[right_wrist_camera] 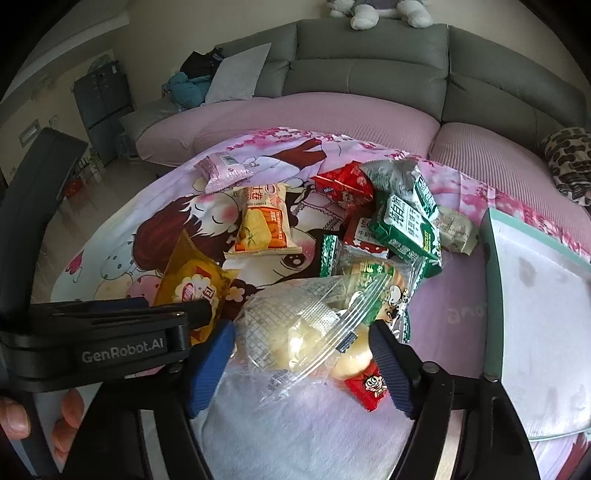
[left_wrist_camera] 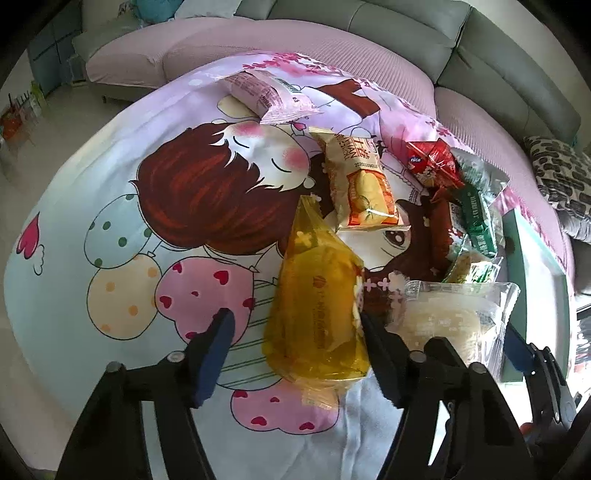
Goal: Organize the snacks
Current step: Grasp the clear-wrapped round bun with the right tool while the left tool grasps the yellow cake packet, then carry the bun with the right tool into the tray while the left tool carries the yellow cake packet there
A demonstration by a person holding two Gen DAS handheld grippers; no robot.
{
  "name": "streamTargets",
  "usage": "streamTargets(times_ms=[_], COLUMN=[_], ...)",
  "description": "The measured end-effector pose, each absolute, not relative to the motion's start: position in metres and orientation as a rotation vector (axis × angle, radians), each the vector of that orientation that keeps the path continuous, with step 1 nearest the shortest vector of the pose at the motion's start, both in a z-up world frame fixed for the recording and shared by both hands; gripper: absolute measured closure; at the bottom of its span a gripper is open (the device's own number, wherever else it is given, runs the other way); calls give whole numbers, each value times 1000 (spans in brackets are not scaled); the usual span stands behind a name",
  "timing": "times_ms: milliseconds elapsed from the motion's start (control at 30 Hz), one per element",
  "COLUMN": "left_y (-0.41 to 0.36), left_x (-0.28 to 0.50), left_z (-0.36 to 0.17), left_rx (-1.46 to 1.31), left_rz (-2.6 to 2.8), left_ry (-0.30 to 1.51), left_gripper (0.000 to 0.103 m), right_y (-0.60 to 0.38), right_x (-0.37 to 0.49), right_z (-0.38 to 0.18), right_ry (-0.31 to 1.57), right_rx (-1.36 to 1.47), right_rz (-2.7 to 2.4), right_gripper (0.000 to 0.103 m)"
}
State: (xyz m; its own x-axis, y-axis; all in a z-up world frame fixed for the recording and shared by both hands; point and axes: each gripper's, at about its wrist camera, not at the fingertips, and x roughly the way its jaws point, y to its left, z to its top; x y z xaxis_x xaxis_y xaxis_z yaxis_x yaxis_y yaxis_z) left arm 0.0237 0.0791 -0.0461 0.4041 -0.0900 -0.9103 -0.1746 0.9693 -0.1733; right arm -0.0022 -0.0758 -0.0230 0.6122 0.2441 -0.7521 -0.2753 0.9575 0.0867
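Red packet [left_wrist_camera: 430,162] read "nice", "GenRobot.AI" lettering [right_wrist_camera: 123,355] lower left, left gripper [left_wrist_camera: 295,328] straddled yellow packet [left_wrist_camera: 317,314] — right gripper [right_wrist_camera: 301,339] clear packet [right_wrist_camera: 306,332] — pad contact unclear.

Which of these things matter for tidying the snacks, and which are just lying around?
Job: yellow packet, clear-wrapped bun, orange-and-white packet, pink packet, red and green packets, teal box.
Background: grey sofa, plush toy, leopard-print cushion.

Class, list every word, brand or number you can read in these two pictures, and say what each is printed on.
"GenRobot.AI": on the left tool, seen in the right wrist view.
"nice": on the red pack.
"ano…": faint letters on the pink cloth, partly unreadable.
Print on the other snack packs is too small or blurred to read.
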Motion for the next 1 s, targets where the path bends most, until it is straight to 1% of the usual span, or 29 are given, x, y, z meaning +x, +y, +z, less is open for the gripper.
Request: streamTargets(times_ms=[67, 133, 233, 567, 1000], left_y=[79, 79, 79, 86, 86], left_x=[24, 23, 23, 22, 16], left_z=[-46, -45, -43, -33, -18], left_rx=[-264, -275, -287, -295, -302], left_rz=[47, 33, 29, 47, 54], left_ry=[1155, 1149, 1138, 1097, 1042], left_gripper=[40, 50, 55, 59, 61], right_y=[-77, -77, -78, -81, -95], right_x=[-2, -1, -1, -4, -9], right_z=[-21, -22, -21, -13, 13], right_ry=[859, 860, 857, 833, 756], right_rx=[-19, -11, -5, 22, 64], right_rz=[317, 320, 330, 339, 335], right_gripper=[40, 42, 46, 54, 55])
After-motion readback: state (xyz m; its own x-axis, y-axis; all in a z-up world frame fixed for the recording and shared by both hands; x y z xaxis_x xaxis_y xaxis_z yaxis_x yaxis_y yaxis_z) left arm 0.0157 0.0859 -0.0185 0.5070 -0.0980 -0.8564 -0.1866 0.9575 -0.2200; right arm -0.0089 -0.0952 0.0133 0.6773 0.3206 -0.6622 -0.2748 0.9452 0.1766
